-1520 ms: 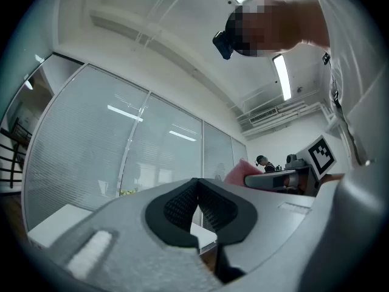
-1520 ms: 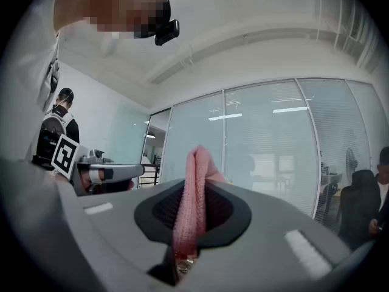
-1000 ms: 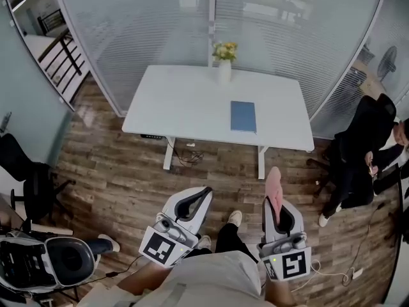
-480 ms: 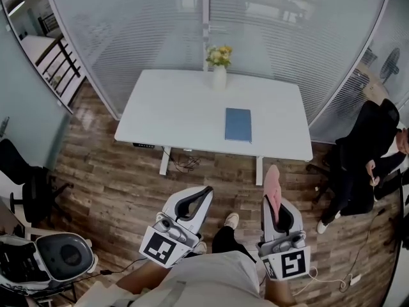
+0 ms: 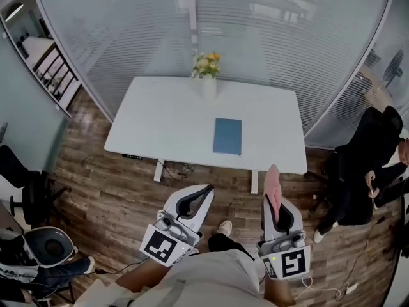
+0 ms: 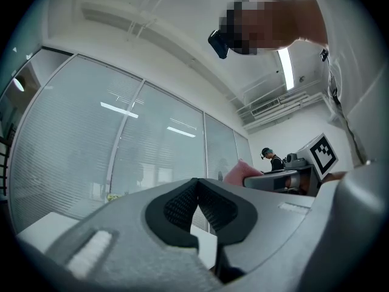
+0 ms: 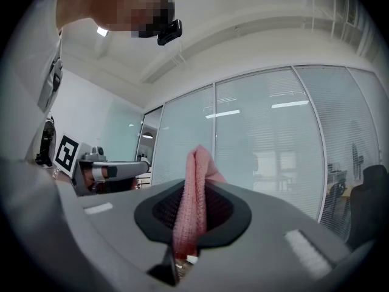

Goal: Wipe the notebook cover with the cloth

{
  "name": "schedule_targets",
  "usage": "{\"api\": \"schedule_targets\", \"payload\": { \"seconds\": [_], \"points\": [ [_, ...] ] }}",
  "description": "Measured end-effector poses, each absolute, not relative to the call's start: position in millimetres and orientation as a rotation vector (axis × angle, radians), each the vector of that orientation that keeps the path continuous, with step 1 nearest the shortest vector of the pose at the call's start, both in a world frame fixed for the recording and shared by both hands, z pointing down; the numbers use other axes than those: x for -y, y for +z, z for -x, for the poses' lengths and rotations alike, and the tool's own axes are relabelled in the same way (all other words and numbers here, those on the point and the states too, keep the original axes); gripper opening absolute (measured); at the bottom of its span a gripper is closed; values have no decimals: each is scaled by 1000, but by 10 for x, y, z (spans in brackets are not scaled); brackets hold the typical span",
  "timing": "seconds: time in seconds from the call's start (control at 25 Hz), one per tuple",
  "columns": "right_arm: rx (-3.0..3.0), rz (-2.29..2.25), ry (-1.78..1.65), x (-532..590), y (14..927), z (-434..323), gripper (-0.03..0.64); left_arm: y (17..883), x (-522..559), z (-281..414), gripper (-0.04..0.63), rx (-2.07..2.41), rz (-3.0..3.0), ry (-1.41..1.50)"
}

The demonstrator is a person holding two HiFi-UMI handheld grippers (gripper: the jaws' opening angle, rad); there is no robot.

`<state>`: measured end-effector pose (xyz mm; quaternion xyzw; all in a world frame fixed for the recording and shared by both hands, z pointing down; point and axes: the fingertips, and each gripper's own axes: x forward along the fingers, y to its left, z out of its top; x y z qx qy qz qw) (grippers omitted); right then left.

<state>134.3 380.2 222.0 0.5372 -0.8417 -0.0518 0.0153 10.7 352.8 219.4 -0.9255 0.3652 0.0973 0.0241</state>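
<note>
A blue notebook [image 5: 227,136] lies flat on the white table [image 5: 166,123], right of its middle. Well short of the table, over the wooden floor, my right gripper [image 5: 275,200] is shut on a pink cloth [image 5: 273,188] that sticks up between its jaws; the cloth [image 7: 194,193] fills the jaw gap in the right gripper view. My left gripper [image 5: 203,194] hangs beside it, shut and empty, with its jaws [image 6: 197,205] meeting at the tips in the left gripper view. Both grippers point upward toward the glass wall.
A white vase of flowers [image 5: 207,74] stands at the table's far edge. A person in black [image 5: 364,165] sits at the right by the glass wall. An office chair [image 5: 38,190] and a round white seat [image 5: 48,245] are at the left.
The view has moved closer to the table, which now sits lower and larger in the head view. Both grippers keep their pose, the pink cloth still held in the right one.
</note>
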Motion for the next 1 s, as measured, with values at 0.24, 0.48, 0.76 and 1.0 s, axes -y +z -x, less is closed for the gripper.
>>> {"api": "schedule_targets", "payload": {
  "seconds": [0.24,0.48,0.76,1.0],
  "points": [
    [2645,-1655,-155,-3503,2203,-1740,32,2152,-3261,-511,3,-1143,2849,287],
    [2667,-1612,-159,-3318,2249,-1948,34,2160,-3122,-712,3,-1179,2825,289],
    [2693,-1583,-159,-3290,2254,-1961,32,2175,-3103,-725,3,-1212,2804,277],
    [2702,-1572,-153,-3054,2305,-1987,34,2238,-2849,-719,3,-1238,2798,269]
  ]
}}
